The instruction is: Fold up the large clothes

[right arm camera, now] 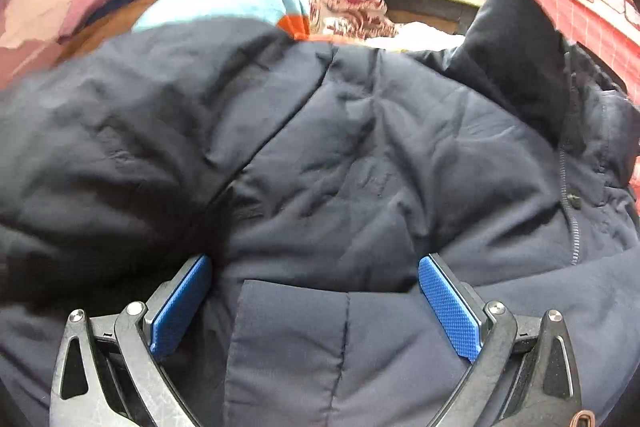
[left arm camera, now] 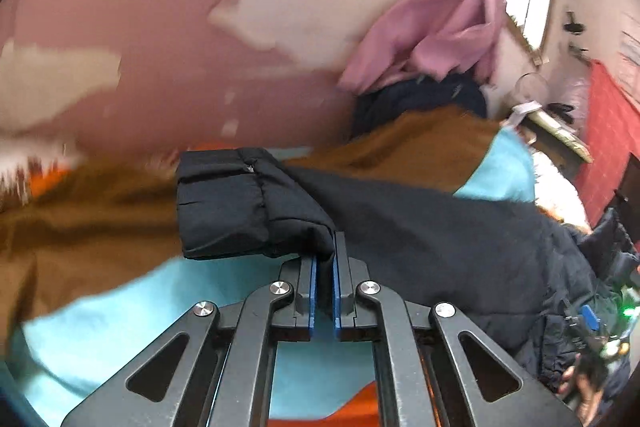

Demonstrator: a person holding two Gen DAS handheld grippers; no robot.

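1. Navy padded cloth fills both views: a large dark jacket lies spread over a bed covered in brown, turquoise and orange fabric.
2. From the left wrist, the left gripper has its blue pads pressed together on a fold of the jacket's sleeve, pinching it just behind the gathered cuff (the cuff end sticks out to the left of the fingers).
3. The sleeve runs from the pinch toward the right, where it joins the jacket's body.
4. From the right wrist, the right gripper is spread wide, its blue pads on either side of a flat pocket flap on the jacket; the pads rest against the cloth without pinching it.
5. A zip runs down the jacket's right side in that view.
6. Behind the jacket, a pink garment is heaped on another dark one by the pink and white wall.
7. A red tiled surface stands at the far right (much of the background is blurred).
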